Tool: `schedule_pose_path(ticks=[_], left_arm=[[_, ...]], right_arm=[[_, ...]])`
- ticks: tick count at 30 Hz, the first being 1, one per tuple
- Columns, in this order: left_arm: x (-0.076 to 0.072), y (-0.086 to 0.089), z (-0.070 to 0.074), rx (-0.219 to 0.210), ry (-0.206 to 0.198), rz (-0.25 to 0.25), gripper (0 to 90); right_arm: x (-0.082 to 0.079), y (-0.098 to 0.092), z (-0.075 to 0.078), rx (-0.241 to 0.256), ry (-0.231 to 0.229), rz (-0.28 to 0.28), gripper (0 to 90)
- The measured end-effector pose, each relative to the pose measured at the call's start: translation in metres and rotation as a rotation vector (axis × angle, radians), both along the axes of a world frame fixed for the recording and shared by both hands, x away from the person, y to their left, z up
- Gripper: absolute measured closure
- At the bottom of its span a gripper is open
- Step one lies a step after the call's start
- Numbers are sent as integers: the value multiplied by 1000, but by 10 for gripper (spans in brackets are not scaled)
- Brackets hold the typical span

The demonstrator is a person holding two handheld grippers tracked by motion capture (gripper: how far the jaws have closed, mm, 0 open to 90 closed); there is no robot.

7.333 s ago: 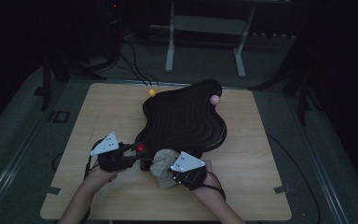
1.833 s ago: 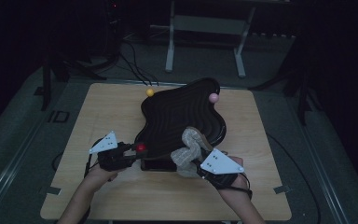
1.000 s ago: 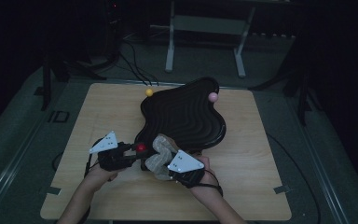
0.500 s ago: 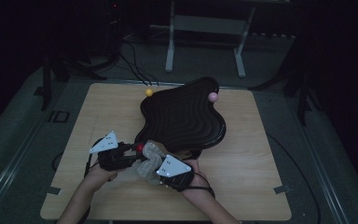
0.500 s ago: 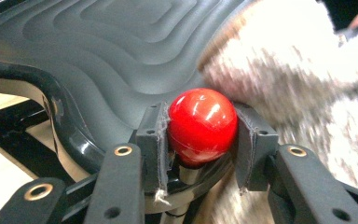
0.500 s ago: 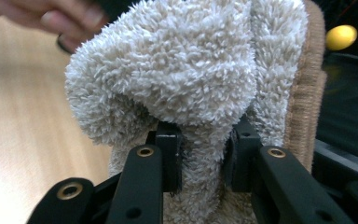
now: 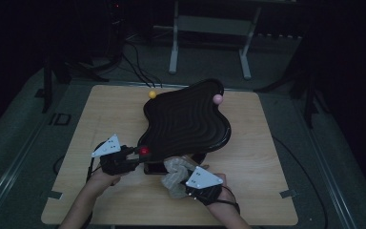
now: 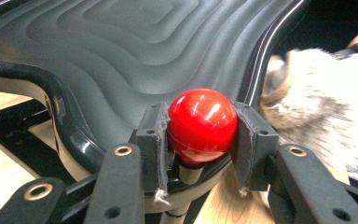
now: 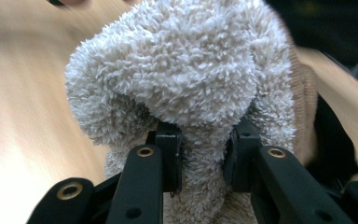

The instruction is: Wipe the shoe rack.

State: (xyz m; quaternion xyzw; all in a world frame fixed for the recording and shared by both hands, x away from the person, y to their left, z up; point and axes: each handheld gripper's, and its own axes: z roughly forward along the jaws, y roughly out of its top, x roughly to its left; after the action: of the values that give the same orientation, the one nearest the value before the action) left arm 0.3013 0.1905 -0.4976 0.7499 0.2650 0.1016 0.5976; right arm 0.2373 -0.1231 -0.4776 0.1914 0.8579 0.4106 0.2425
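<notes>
A black wavy ridged tray (image 7: 186, 121) stands on a wooden table (image 7: 100, 114). At its near-left corner a red ball knob (image 7: 145, 151) is clamped in my left gripper (image 7: 138, 155); close up, the red ball knob (image 8: 202, 125) sits between the padded jaws of my left gripper (image 8: 200, 140), with the tray's ridges (image 8: 135, 46) behind. My right gripper (image 7: 188, 179) is shut on a beige fluffy cloth (image 7: 176, 171) by the tray's near edge. In the right gripper view the cloth (image 9: 186, 79) bulges above my right gripper (image 9: 203, 156).
A yellow ball knob (image 7: 152, 94) and a pink ball knob (image 7: 217, 98) sit on the tray's far edge. A black base (image 7: 155, 168) shows under the tray's near side. Metal stand legs (image 7: 209, 43) and cables (image 7: 133, 62) lie on the floor beyond the table.
My right gripper with the cloth swept left along the tray's near edge, then came back right a little. The left gripper stayed on the red knob.
</notes>
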Motion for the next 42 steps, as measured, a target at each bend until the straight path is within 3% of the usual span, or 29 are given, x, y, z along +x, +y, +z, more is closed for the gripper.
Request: schedule_pose_path(ticks=[7, 9, 10, 13, 15, 20, 21, 22, 26, 30, 32, 33, 37, 38, 40, 42], left_arm=[[0, 0, 0, 0, -2, 1, 597], [0, 0, 0, 1, -1, 2, 597], [0, 0, 0, 2, -2, 3, 597], [0, 0, 0, 3, -2, 3, 597], [0, 0, 0, 3, -2, 2, 597], [0, 0, 0, 0, -2, 1, 597], [0, 0, 0, 0, -2, 1, 597], [0, 0, 0, 1, -1, 1, 597], [0, 0, 0, 0, -2, 2, 597], [0, 0, 0, -3, -1, 3, 597], [0, 0, 0, -3, -1, 3, 597], [0, 0, 0, -3, -2, 3, 597], [0, 0, 0, -2, -1, 1, 597], [0, 0, 0, 0, -1, 2, 597], [0, 0, 0, -3, -1, 2, 597], [0, 0, 0, -1, -1, -1, 597]], right_arm=[[21, -40, -17, 0, 29, -135, 717], [24, -45, -18, 7, 30, -154, 716], [33, -53, -19, 16, 16, -189, 716], [43, -59, -18, 19, -1, -225, 716], [58, -67, -18, 43, -13, -276, 716], [79, -73, -29, 83, 15, -334, 716], [79, -73, -29, 83, 15, -334, 716], [86, -73, -37, 80, 47, -342, 716], [94, -66, -57, 52, 102, -352, 717], [89, -57, -65, 50, 117, -319, 721], [85, -52, -65, 63, 141, -257, 721], [83, -49, -66, 37, 123, -228, 721], [83, -47, -63, 15, 107, -211, 719], [91, -53, -57, 37, 99, -259, 717], [100, -59, -55, 35, 95, -308, 716], [110, -64, -57, 42, 121, -342, 713]])
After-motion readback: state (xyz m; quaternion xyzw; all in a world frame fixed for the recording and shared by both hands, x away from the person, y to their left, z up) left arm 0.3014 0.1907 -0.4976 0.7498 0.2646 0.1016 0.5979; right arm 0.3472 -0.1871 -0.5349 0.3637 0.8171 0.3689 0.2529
